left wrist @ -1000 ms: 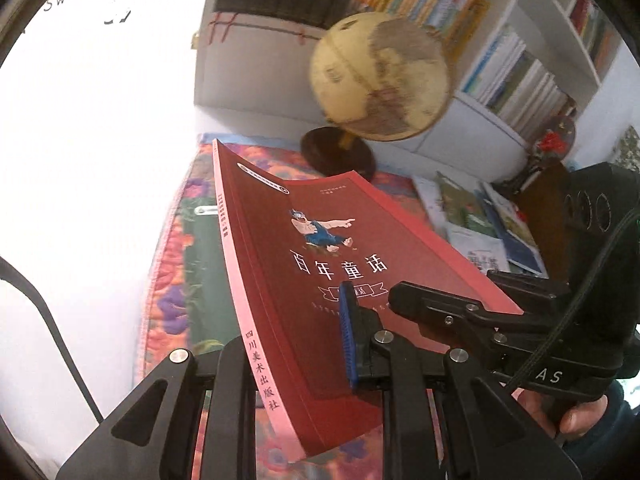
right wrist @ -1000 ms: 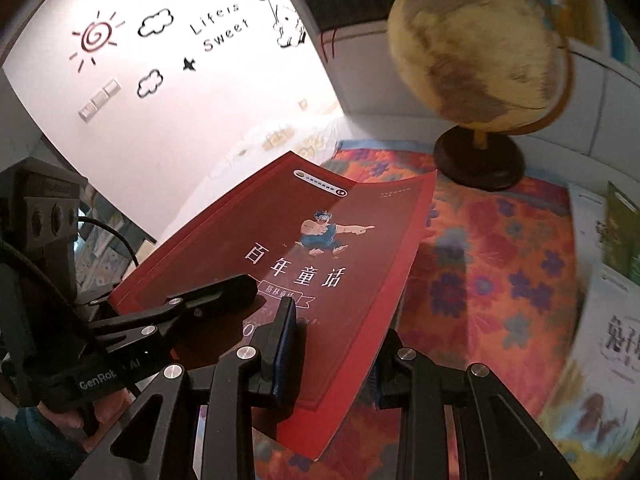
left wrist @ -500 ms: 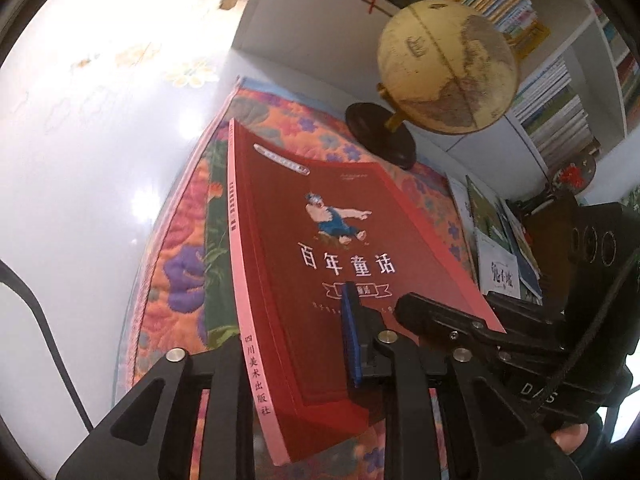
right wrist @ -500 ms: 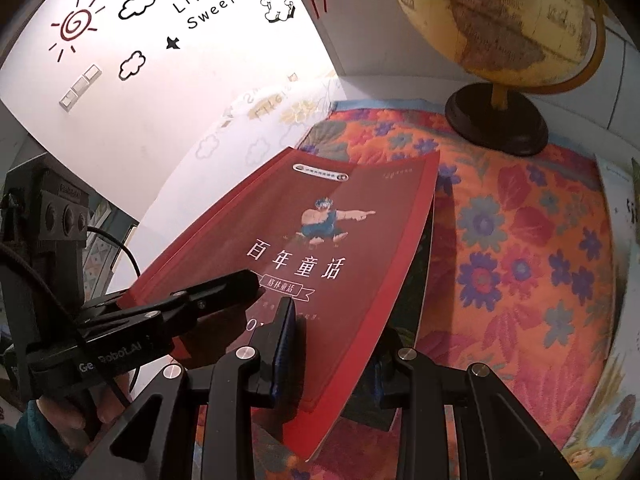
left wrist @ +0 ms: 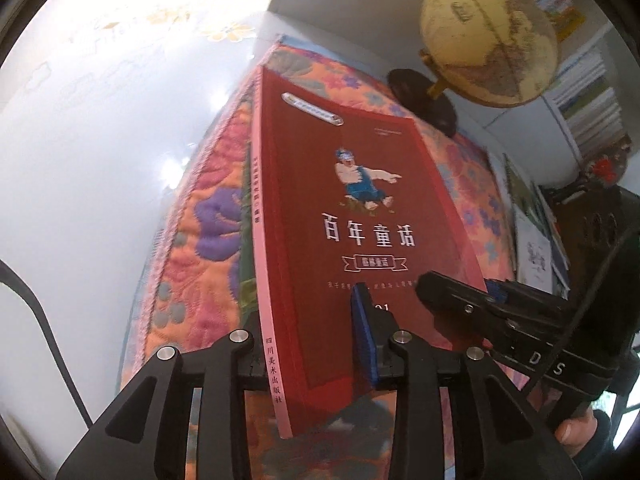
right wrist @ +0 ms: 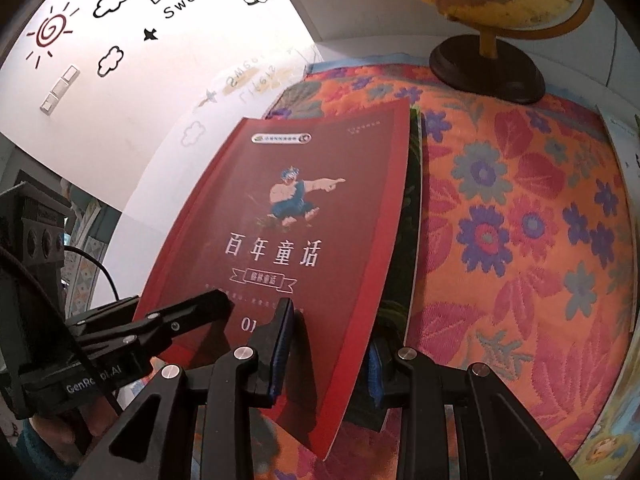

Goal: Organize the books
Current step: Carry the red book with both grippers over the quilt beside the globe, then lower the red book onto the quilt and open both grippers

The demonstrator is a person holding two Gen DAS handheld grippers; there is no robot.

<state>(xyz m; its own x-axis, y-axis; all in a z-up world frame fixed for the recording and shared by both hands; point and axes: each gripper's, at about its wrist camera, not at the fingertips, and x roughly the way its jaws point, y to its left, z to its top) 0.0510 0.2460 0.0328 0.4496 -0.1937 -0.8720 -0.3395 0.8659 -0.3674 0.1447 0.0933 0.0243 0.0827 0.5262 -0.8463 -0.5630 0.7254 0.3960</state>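
A red book [left wrist: 360,208] with white Chinese title and a cartoon man on its cover is held low over a floral cloth, above a dark green book [right wrist: 408,240] that lies under it. My left gripper [left wrist: 316,344] is shut on the red book's near spine-side corner. My right gripper [right wrist: 332,352] is shut on the red book [right wrist: 304,220] at its near open-edge corner. Each gripper shows in the other's view, the right gripper [left wrist: 480,304] and the left gripper [right wrist: 192,312].
A globe [left wrist: 488,36] on a dark round base [right wrist: 488,64] stands at the back of the floral cloth [right wrist: 520,208]. Several picture books [left wrist: 536,232] lie at the right. White shelves with books [left wrist: 592,92] stand behind. A white wall with decals [right wrist: 120,20] is on the left.
Both grippers have carried the red book downward and forward, from tilted up in the air to nearly flat just over the green book and cloth.
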